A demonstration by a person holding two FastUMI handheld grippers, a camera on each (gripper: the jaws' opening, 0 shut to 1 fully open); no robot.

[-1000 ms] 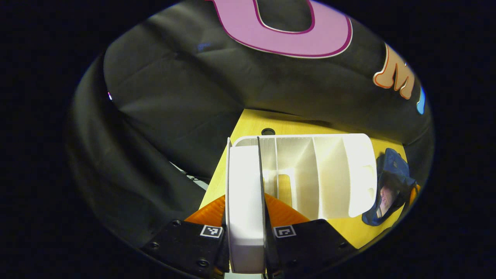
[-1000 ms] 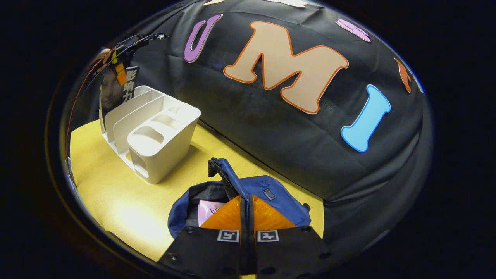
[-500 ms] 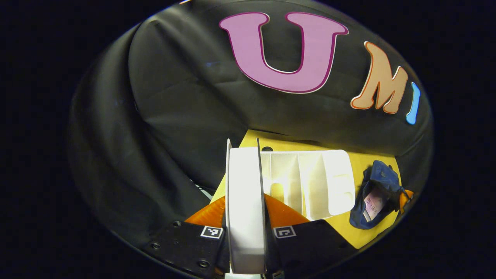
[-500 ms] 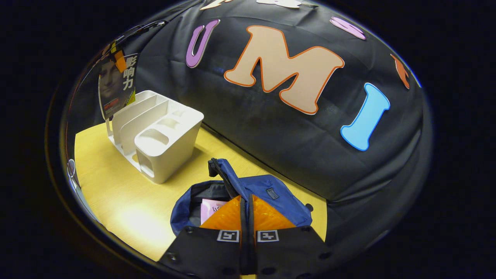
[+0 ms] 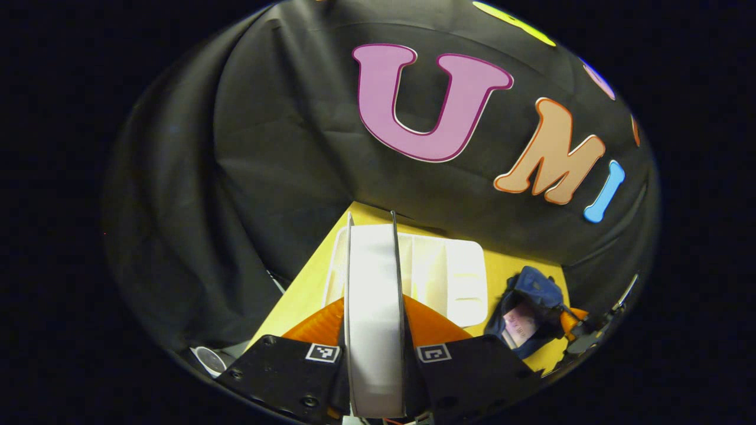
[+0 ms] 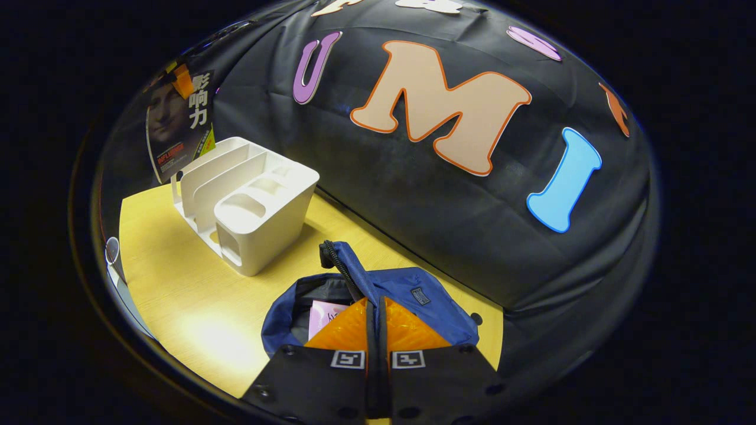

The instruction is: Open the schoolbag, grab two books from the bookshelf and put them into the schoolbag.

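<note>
- Whereas a second ago the book (image 5: 374,330) clamped in the left gripper (image 5: 374,348) was level with the white bookshelf's (image 6: 248,203) first slot, it now hangs above the rack, and in the left gripper view the bookshelf looks smaller and lower beneath it.
- In the right gripper view that same book (image 6: 177,127), dark-covered, has risen clear of the shelf's tall dividers over the last second; it looks free of the slot.
- That suggests the pull-out of the second book is done, and the carry across to the schoolbag (image 6: 378,295) comes next.
- The blue schoolbag lies open on the yellow surface (image 6: 177,289), just beside the bookshelf, with a pale pink book (image 6: 326,314) already showing inside its mouth.
- The left gripper's fingers are spread to the book's thickness and press on both of its faces.
- The right gripper (image 6: 375,330) has its fingers brought together; they seem to pinch the bag's rim, probably holding the mouth open, though the contact itself is hidden.
</note>
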